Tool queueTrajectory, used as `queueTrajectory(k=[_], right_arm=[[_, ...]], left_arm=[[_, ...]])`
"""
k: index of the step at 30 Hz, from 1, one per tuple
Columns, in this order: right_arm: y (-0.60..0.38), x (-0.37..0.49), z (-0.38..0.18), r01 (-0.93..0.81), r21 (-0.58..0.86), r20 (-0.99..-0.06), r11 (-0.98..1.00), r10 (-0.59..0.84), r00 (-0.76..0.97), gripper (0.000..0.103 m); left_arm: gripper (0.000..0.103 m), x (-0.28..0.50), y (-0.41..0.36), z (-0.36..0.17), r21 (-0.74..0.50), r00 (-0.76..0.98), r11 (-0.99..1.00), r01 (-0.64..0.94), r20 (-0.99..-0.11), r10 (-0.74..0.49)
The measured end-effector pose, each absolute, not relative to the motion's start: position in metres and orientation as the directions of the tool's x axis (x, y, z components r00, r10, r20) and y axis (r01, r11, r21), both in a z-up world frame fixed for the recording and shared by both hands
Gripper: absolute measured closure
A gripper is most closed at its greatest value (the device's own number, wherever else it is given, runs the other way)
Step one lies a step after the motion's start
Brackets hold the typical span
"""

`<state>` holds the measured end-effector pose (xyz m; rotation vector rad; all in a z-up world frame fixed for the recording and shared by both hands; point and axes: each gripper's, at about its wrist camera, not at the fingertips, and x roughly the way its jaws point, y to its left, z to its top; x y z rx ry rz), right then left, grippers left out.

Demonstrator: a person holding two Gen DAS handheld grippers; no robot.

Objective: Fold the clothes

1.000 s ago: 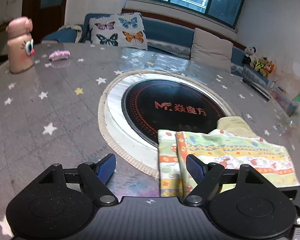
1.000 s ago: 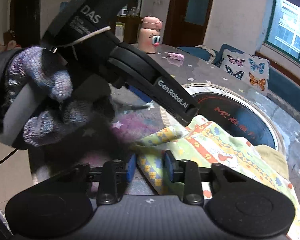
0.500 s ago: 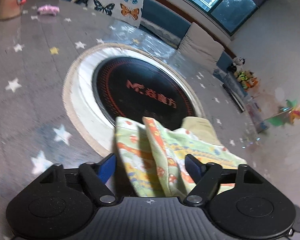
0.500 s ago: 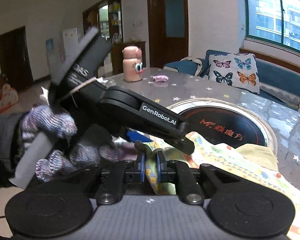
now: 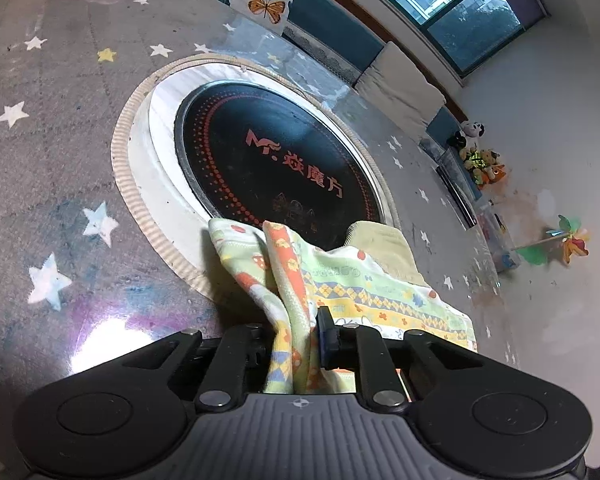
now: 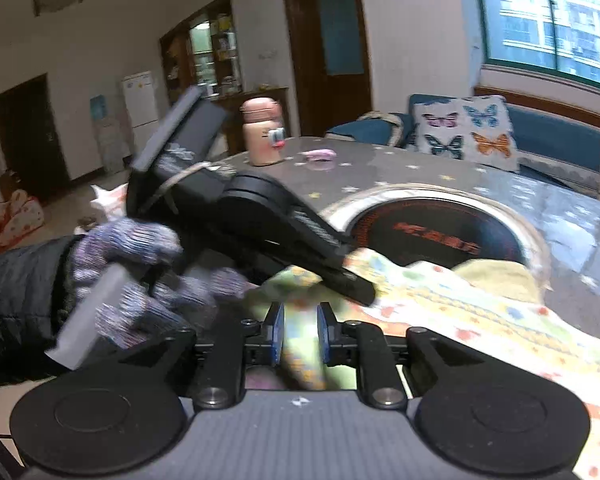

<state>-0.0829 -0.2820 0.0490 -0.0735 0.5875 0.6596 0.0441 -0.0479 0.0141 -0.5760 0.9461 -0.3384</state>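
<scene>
Jaws: my left gripper (image 5: pixel 296 340) closing, right gripper (image 6: pixel 300 336) opening (slightly), patterned cloth (image 5: pixel 364 284) pinched in both, beside the black hotplate (image 5: pixel 276 160).

— What am I gripping here?

— Soft printed cloth, the garment (image 5: pixel 340 280), matt and a bit fuzzy, with a plain yellowish ribbed cuff (image 5: pixel 380 240).

— And my left gripper (image 5: pixel 300 336)?

— Matt black plastic, ridged grey housing, blue rubbery pads (image 5: pixel 325 332), small shiny metal pivots.

— The table (image 5: pixel 52 120)?

— Glossy clear film over star-print cloth; I see glare on it. The black cooktop (image 5: pixel 276 160) looks like smooth glass.

— My glove (image 6: pixel 140 276)?

— Rough knit wool.
</scene>
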Motion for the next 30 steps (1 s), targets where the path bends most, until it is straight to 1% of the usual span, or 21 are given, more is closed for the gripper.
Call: queueTrajectory(k=[2, 8, 12, 15, 18, 19, 21, 25, 27, 30], right_arm=[[-0.297, -0.078, 0.045, -0.540, 0.122, -0.546, 0.833, 0.511, 0.664, 0.086], [-0.356, -0.060, 0.026, -0.321, 0.099, -0.585, 0.942, 0.316, 0.747, 0.086], [-0.391, -0.052, 0.013, -0.211, 0.082, -0.603, 0.974, 0.217, 0.767, 0.086], [-0.409, -0.046, 0.008, -0.145, 0.043, -0.601, 0.989, 0.141, 0.787, 0.086], [-0.427, -0.041, 0.006, -0.071, 0.041, -0.599, 0.997, 0.081, 0.796, 0.078], [-0.433, -0.038, 0.006, -0.049, 0.050, -0.597, 0.998, 0.070, 0.799, 0.076], [-0.444, -0.035, 0.004, -0.016, 0.090, -0.599, 0.996, 0.067, 0.798, 0.060], [-0.460, -0.031, 0.000, 0.025, 0.158, -0.605, 0.987, 0.077, 0.793, 0.057], [-0.462, -0.031, -0.001, 0.037, 0.184, -0.600, 0.982, 0.082, 0.796, 0.052], [-0.459, -0.034, 0.000, 0.021, 0.240, -0.593, 0.970, 0.129, 0.795, 0.054]], left_arm=[[0.087, 0.044, -0.048, 0.014, -0.594, 0.550, 0.804, 0.026, -0.663, -0.508], [0.087, 0.044, -0.049, 0.014, -0.587, 0.549, 0.809, 0.028, -0.667, -0.503], [0.087, 0.044, -0.050, 0.015, -0.579, 0.549, 0.815, 0.030, -0.672, -0.497], [0.087, 0.045, -0.051, 0.015, -0.573, 0.549, 0.819, 0.031, -0.675, -0.493], [0.087, 0.045, -0.052, 0.016, -0.565, 0.549, 0.825, 0.034, -0.679, -0.488], [0.087, 0.045, -0.052, 0.016, -0.561, 0.550, 0.827, 0.036, -0.680, -0.485], [0.087, 0.046, -0.054, 0.016, -0.553, 0.551, 0.832, 0.039, -0.683, -0.480], [0.087, 0.045, -0.056, 0.018, -0.533, 0.556, 0.845, 0.045, -0.689, -0.465], [0.087, 0.044, -0.058, 0.018, -0.525, 0.558, 0.850, 0.045, -0.692, -0.458], [0.087, 0.044, -0.060, 0.019, -0.510, 0.564, 0.859, 0.049, -0.696, -0.445]])
